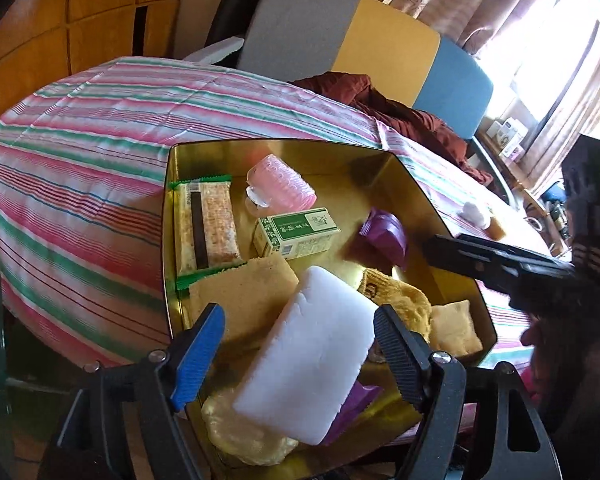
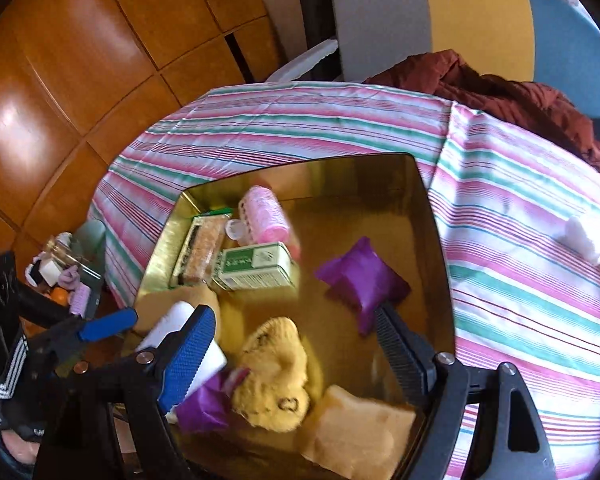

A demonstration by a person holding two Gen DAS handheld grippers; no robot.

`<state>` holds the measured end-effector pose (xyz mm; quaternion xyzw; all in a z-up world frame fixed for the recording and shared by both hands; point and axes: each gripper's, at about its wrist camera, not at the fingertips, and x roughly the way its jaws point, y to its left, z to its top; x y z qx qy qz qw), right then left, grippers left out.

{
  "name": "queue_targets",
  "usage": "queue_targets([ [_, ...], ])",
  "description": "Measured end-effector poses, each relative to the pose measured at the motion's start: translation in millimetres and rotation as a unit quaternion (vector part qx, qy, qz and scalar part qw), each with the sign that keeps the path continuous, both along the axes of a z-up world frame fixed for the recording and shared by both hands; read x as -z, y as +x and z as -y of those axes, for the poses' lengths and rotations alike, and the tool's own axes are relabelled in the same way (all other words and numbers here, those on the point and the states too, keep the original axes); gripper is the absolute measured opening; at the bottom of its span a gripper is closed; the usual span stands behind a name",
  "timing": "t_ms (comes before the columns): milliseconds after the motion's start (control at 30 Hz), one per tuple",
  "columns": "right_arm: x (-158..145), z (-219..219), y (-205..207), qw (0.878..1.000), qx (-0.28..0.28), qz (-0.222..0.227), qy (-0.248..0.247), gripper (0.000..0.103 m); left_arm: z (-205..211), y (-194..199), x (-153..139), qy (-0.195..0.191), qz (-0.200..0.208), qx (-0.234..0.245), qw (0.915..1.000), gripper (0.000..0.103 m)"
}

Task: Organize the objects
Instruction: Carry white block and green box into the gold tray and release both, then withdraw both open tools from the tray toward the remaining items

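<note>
A gold metal tin [image 1: 172, 240] with glossy, reflective walls and clipped corners sits on the surface, which is draped in a pink, green and white striped cloth [image 1: 80, 152]. Inside, from the left: a flat cereal bar in a clear wrapper with green crimped ends [image 1: 206, 228], a ribbed pink plastic roller [image 1: 280, 184], a small green-and-cream cardboard box [image 1: 296, 236], a tan sponge slab [image 1: 244, 296], a smooth white rectangular block [image 1: 308, 356] lying tilted across other items, a crinkled purple packet [image 2: 364, 280], a fuzzy yellow knit piece [image 2: 276, 372] and a tan pillow-shaped pad [image 2: 360, 428]. The left claw [image 1: 300, 348] is spread, ridged pads either side of the white block; contact cannot be confirmed. The right claw [image 2: 292, 348] is spread wide above the tin, gripping nothing.
</note>
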<state>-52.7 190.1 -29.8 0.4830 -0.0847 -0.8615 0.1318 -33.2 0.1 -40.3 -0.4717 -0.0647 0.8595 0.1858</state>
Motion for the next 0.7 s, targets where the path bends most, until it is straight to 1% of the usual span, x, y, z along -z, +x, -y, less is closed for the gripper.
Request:
queue_targets([
  [200, -0.4, -9.5, 12.8, 1.0, 0.024, -0.008, 0.005, 0.084, -6.4, 2.9, -15.2, -0.045, -0.051, -0.018, 0.9975, 0.081],
  [333, -1.4, -7.5, 20.7, 0.999, 0.022, -0.017, 0.027, 0.084, -9.9, 4.7, -26.9, -0.068, -0.084, -0.028, 0.9938, 0.086],
  [400, -2.1, -5.3, 24.4, 0.999, 0.019, -0.021, 0.036, 0.084, -11.6, 6.2, -32.3, -0.074, -0.098, -0.029, 0.992, 0.086],
  [533, -1.8, -2.0, 29.7, 0.998, 0.017, -0.029, 0.053, 0.084, -17.3, 7.2, -37.1, -0.087, -0.111, -0.026, 0.9896, 0.086],
  [700, -0.2, -1.5, 34.2, 0.997, 0.022, -0.035, 0.067, 0.084, -24.7, 8.8, -39.2, -0.094, -0.119, -0.021, 0.9883, 0.087],
])
